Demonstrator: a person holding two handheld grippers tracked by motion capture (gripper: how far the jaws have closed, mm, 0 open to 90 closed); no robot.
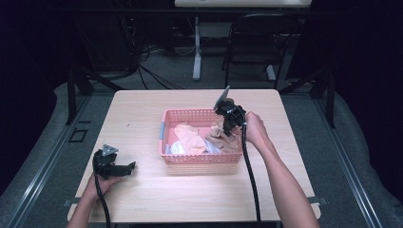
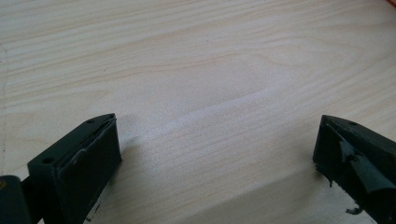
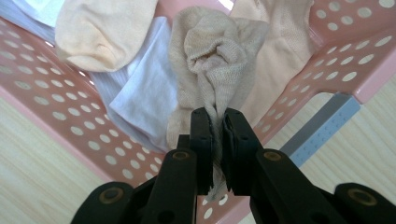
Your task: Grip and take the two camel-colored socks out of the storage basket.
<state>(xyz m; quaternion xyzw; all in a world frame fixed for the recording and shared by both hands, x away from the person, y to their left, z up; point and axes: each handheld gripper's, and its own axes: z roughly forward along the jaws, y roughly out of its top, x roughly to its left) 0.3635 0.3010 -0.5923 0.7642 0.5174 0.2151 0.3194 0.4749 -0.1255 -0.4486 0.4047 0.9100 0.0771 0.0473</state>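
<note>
A pink perforated basket sits mid-table holding several socks. My right gripper is shut on a beige knitted sock, pinching its cuff between the pads while the rest hangs bunched over the basket. In the high view the right gripper hovers over the basket's right side with the beige sock below it. A peach sock and a white sock lie in the basket. My left gripper rests on the table at the front left, open, with bare wood between its fingers.
The wooden table has free room in front of and left of the basket. A grey strip runs along the basket's end wall. Behind the table stand a chair and a desk leg on the floor.
</note>
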